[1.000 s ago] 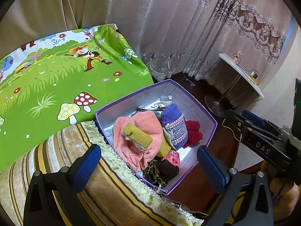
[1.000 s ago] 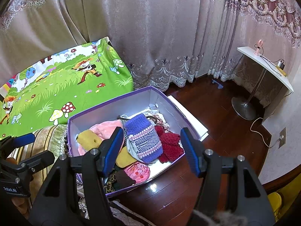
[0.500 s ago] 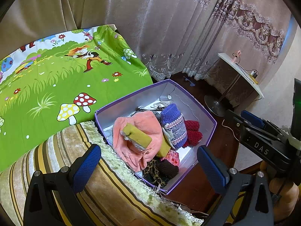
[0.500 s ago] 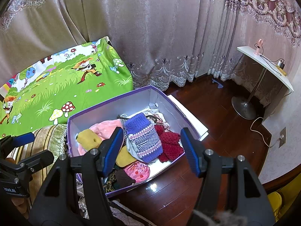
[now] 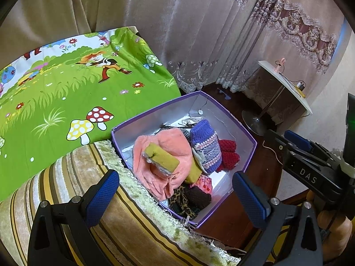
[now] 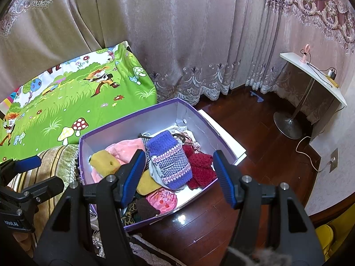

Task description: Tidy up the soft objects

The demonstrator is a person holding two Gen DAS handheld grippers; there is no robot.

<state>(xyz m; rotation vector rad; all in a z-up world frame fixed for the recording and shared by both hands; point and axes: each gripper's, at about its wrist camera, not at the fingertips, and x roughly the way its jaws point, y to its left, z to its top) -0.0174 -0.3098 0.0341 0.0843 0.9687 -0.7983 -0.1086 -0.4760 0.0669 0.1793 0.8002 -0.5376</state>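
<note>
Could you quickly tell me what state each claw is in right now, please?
Left claw: open, holding nothing, above the purple box.
Right claw: open, holding nothing, above the same box.

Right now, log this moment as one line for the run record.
stage: pre-grasp | left gripper: jaws open, empty | right gripper: jaws open, empty | purple box: on floor, holds blue knit sock, red knit, pink cloth
</note>
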